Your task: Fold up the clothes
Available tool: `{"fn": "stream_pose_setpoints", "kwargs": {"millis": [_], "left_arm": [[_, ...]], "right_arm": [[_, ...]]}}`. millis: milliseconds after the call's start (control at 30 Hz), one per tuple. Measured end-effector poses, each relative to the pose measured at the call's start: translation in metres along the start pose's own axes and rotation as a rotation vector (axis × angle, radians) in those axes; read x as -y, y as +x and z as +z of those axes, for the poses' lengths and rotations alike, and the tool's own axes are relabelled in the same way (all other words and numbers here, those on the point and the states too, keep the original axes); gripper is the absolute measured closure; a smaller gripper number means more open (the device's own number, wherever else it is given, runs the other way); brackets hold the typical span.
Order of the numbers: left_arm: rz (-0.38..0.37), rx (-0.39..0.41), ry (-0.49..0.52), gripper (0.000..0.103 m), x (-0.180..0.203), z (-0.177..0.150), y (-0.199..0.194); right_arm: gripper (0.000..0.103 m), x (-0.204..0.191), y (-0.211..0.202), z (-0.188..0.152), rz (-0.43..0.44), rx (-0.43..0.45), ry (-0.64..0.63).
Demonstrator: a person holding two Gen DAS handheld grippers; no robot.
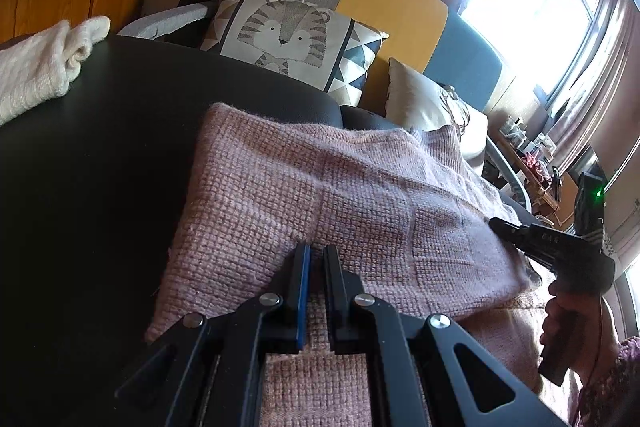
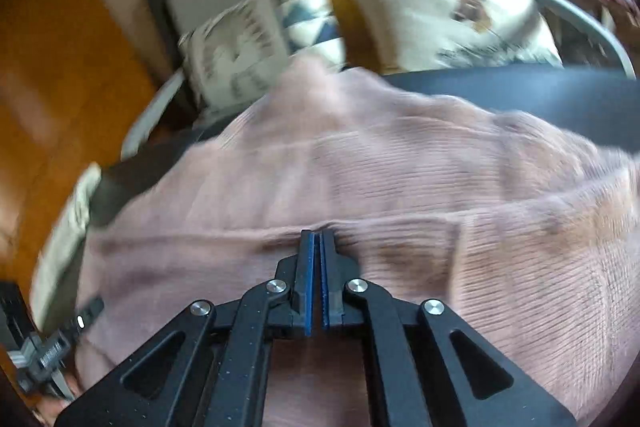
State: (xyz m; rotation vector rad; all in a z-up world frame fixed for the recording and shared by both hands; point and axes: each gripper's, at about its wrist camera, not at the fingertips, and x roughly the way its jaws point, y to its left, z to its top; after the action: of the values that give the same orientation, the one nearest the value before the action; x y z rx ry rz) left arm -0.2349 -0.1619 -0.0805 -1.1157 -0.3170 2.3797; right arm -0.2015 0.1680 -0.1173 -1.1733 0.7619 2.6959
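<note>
Two claws sit on one pink sweater (image 1: 320, 187) lying across the dark worktop (image 1: 100, 147): left claw (image 1: 316, 251) nipping its near hem, right claw (image 2: 319, 233) pinched together on a fold (blurred), with the sweater's length stretching away toward the sofa cushions (image 1: 292, 31).

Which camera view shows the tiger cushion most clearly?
The left wrist view: the tiger cushion is sharp there, its whole printed face visible. In the right wrist view it is motion-blurred, and the pink sweater hides its lower edge.
</note>
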Motion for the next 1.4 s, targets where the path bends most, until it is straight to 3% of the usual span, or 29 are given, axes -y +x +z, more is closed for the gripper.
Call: {"fn": "stream_pose_setpoints", "kwargs": {"millis": [133, 200, 267, 333, 467, 567, 667, 767, 867, 933, 1067, 1133, 1300, 1333, 1400], "left_arm": [[0.0, 0.001, -0.001, 0.097, 0.0, 0.0, -0.001], [0.0, 0.002, 0.0, 0.097, 0.0, 0.0, -0.001], [0.004, 0.003, 0.003, 0.097, 0.0, 0.0, -0.001], [0.007, 0.003, 0.005, 0.097, 0.0, 0.0, -0.001], [-0.001, 0.001, -0.003, 0.097, -0.001, 0.001, -0.002], [0.003, 0.001, 0.001, 0.097, -0.001, 0.0, -0.001], [0.01, 0.001, 0.008, 0.097, 0.001, 0.0, -0.001], [0.006, 0.001, 0.003, 0.097, 0.0, 0.0, -0.001], [0.009, 0.002, 0.005, 0.097, 0.001, 0.0, -0.001], [0.008, 0.002, 0.005, 0.097, 0.0, 0.0, -0.001], [-0.004, 0.003, -0.005, 0.097, -0.002, 0.0, -0.001], [-0.007, 0.005, -0.006, 0.097, -0.002, 0.0, -0.001], [-0.011, 0.007, -0.007, 0.097, -0.003, -0.001, 0.0], [-0.011, 0.008, -0.007, 0.097, -0.003, 0.0, 0.0], [-0.012, 0.007, -0.008, 0.097, -0.002, 0.0, 0.0]], "right_arm": [[0.099, -0.001, -0.02, -0.002, -0.011, 0.055, 0.063], [0.098, -0.007, -0.04, -0.012, 0.112, 0.104, 0.114], [0.098, -0.019, -0.043, -0.025, 0.185, 0.057, 0.099], [0.098, -0.038, -0.041, -0.043, 0.206, -0.027, 0.017], [0.101, -0.033, -0.042, -0.059, 0.127, -0.059, -0.024], [0.103, 0.006, -0.055, -0.056, 0.048, 0.014, 0.086], [0.103, 0.033, -0.06, -0.056, 0.096, 0.034, 0.198], [0.098, 0.01, -0.068, -0.045, 0.067, 0.029, 0.088], [0.098, -0.018, -0.072, -0.027, 0.144, 0.067, 0.019], [0.098, -0.034, -0.055, -0.011, 0.146, 0.045, -0.001], [0.098, -0.017, -0.022, 0.006, 0.049, -0.009, 0.064], [0.103, 0.003, -0.018, 0.008, 0.015, -0.007, 0.1], [0.103, 0.021, -0.027, 0.013, -0.007, 0.023, 0.131], [0.097, 0.014, -0.035, 0.014, -0.01, 0.034, 0.125], [0.097, -0.003, -0.051, 0.011, 0.068, 0.058, 0.073]]}}
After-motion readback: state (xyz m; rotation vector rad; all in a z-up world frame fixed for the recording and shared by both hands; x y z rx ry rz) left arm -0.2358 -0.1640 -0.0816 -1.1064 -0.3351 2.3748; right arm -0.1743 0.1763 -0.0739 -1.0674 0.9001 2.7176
